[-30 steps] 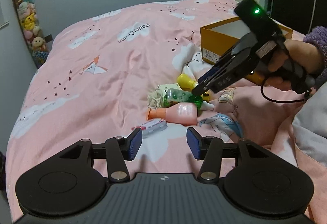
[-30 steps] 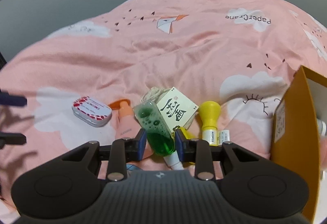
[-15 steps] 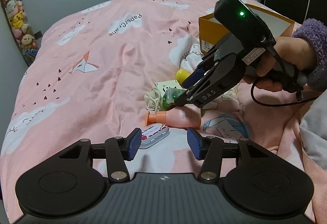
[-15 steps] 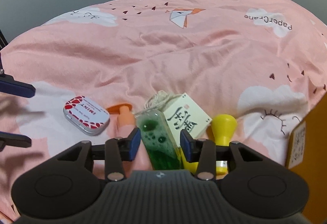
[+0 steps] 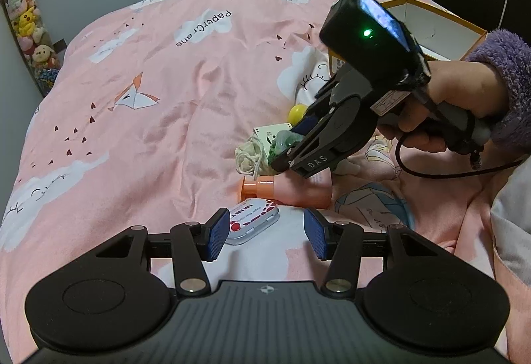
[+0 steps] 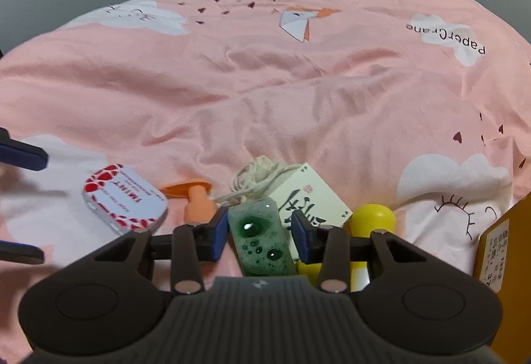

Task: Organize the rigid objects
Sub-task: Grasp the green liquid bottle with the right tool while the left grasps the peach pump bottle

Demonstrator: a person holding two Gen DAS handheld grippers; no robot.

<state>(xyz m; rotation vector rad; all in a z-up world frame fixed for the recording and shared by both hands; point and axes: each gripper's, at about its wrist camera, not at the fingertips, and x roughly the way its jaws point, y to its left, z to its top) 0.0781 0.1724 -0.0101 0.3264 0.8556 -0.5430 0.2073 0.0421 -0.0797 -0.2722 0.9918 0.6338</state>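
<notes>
A pile of small objects lies on the pink bed: a green liquid bottle (image 6: pixel 262 239), a white card box (image 6: pixel 310 203), a pink bottle with an orange cap (image 5: pixel 288 189), a yellow-topped item (image 6: pixel 373 219), a string bundle (image 5: pixel 249 156) and a red-and-white mint tin (image 5: pixel 254 219). My right gripper (image 6: pixel 260 232) is open, its pads either side of the green bottle, not pressing it. It also shows in the left wrist view (image 5: pixel 292 148). My left gripper (image 5: pixel 267 232) is open, low over the bed, with the mint tin just beyond its left pad.
An open orange cardboard box (image 5: pixel 431 28) stands on the bed at the far right; its side also shows in the right wrist view (image 6: pixel 504 251). A shelf of plush toys (image 5: pixel 26 28) stands at the left wall. Rumpled pink quilt (image 6: pixel 265 81) stretches beyond the pile.
My right gripper has opened around the green bottle and pushed further along it. My left gripper has moved forward and closer to the mint tin.
</notes>
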